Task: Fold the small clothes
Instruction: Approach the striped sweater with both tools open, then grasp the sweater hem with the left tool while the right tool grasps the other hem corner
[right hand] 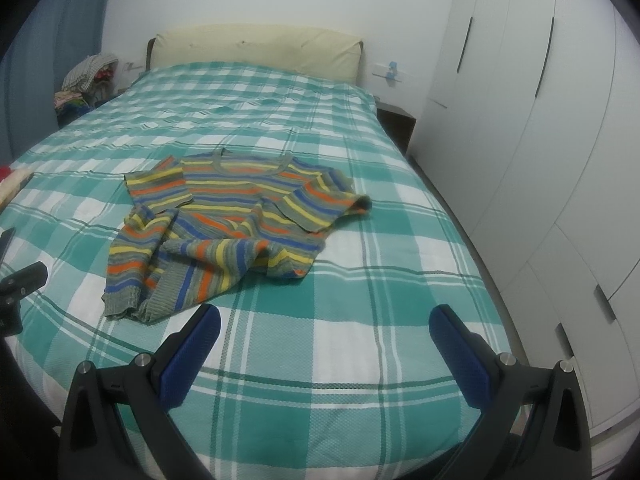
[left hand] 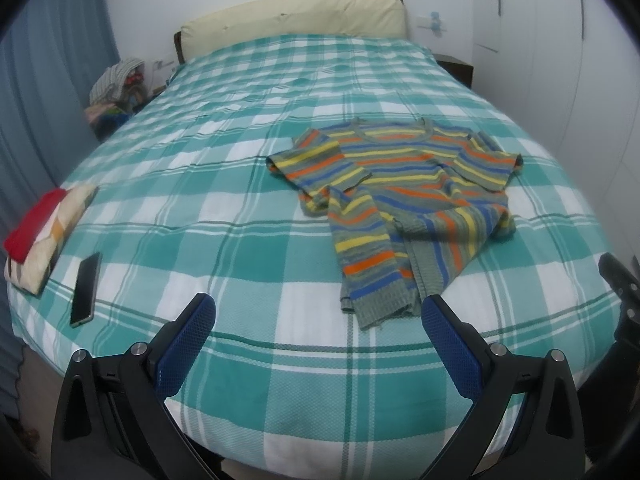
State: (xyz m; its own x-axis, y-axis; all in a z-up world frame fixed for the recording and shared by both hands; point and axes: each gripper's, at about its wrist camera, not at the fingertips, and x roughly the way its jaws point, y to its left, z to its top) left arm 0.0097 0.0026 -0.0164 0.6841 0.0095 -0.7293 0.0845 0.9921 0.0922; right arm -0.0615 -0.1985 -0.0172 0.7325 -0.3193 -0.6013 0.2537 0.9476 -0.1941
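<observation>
Light was dim, even and cool in both views, with only soft shadows and no glare. Fisheye distortion bulged the bed [left hand: 248, 240] and bent the wardrobe [right hand: 520, 120], corners went black, and detail was slightly soft and grainy.

A rumpled striped sweater [right hand: 236, 216] lies on the checked bed [right hand: 360, 320], beyond the right gripper's [right hand: 324, 322] spread fingers [right hand: 192, 356].

Ribbed knit sweater [left hand: 404, 200], woven cotton bedspread [left hand: 240, 208], glossy phone [left hand: 85, 289]

I hold my left hand-held gripper [left hand: 316, 310] and right hand-held gripper [right hand: 325, 320] level, side by side, jaws spread wide, gripping nothing.
</observation>
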